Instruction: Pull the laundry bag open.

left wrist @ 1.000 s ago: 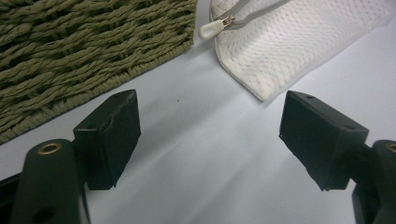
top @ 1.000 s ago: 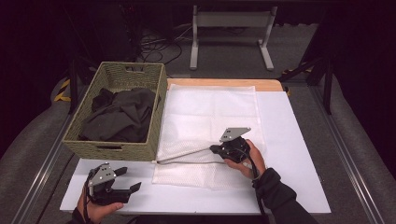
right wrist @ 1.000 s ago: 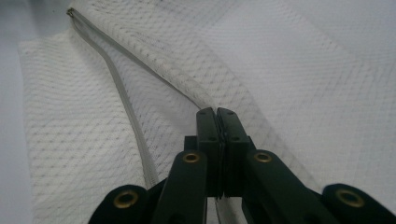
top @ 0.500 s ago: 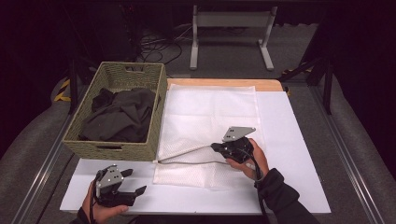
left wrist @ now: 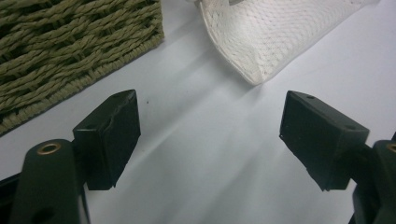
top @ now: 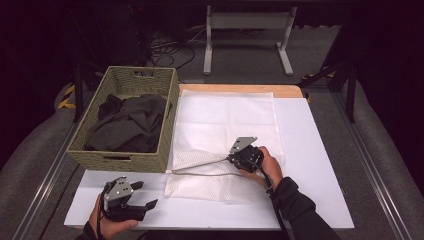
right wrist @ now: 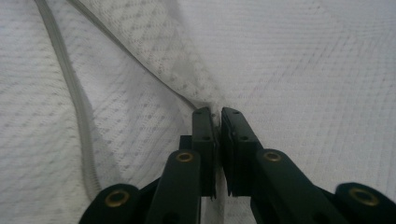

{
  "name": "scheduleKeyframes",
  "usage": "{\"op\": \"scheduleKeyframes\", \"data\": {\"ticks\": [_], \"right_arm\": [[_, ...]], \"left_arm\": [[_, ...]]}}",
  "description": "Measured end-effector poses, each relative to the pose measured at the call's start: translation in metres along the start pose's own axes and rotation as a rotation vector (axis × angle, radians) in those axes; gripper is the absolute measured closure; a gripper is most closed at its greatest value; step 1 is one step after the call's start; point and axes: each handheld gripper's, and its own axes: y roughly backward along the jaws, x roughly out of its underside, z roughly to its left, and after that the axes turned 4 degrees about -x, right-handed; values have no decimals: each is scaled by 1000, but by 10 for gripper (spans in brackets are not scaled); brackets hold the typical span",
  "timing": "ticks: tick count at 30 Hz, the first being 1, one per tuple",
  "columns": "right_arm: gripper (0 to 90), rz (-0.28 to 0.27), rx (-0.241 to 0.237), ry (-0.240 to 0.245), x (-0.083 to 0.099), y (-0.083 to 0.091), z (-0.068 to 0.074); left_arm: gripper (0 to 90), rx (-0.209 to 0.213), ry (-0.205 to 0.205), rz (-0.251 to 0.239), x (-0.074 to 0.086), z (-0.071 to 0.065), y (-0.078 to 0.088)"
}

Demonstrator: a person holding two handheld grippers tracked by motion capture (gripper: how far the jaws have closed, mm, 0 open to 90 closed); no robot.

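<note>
One white mesh laundry bag (top: 225,135) lies flat on my table (top: 320,165) beside the wicker basket (top: 125,155), its grey zipper (top: 200,169) gaping along the near edge. My right gripper (right wrist: 217,112) pinches a fold of mesh, jaws just easing apart. My left gripper (left wrist: 210,140) hangs wide, holding nothing.

Bench (top: 320,150) surface white, wooden strip along the far edge. Woven basket (top: 125,150) sits at left edge. White mesh bag (top: 225,120) lies flat at centre, just beside it.
</note>
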Motion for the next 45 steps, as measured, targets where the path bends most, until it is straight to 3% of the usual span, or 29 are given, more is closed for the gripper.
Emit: {"op": "scheduleKeyframes", "data": {"ticks": [3, 8, 12, 15, 20, 23, 24, 27, 34, 38, 41, 42, 43, 45], "right_arm": [[735, 19, -10, -5, 2, -3, -2], [561, -5, -41, -38, 3, -5, -7], [505, 1, -69, -70, 2, -7, -10], [543, 20, -101, -76, -1, -8, -14], [710, 107, -146, -64, -14, -10, -16], [792, 119, -131, -74, -16, -10, -17], [870, 120, -119, -67, -16, -10, -17], [887, 113, -72, -27, -15, -8, -13], [888, -19, 54, 33, -24, 23, -3], [888, -97, 124, 93, -34, 46, 7], [888, -141, 155, 110, -40, 59, 13], [888, -152, 176, 126, -42, 62, 16], [888, -164, 199, 135, -43, 66, 19], [888, -182, 212, 144, -45, 71, 22]], "left_arm": [[208, 9, 6, -3, 0, 0, 0], [207, 19, 9, -5, 0, -1, 0], [207, 22, 10, -8, -1, -1, 0], [207, 18, 3, -3, -1, 0, -1], [207, 23, 7, -6, -1, 0, -1], [207, 31, 9, -2, -1, 1, -2], [207, 30, 10, -5, -1, 2, -2], [207, 29, 18, -19, -2, 3, 0], [198, 10, 29, -68, -5, 11, 9], [174, -8, 35, -114, -10, 14, 17], [152, -34, 14, -137, -15, 16, 25], [143, -37, 24, -146, -17, 16, 28], [136, -44, 10, -152, -18, 17, 30], [121, -55, 17, -170, -22, 20, 35]]}}
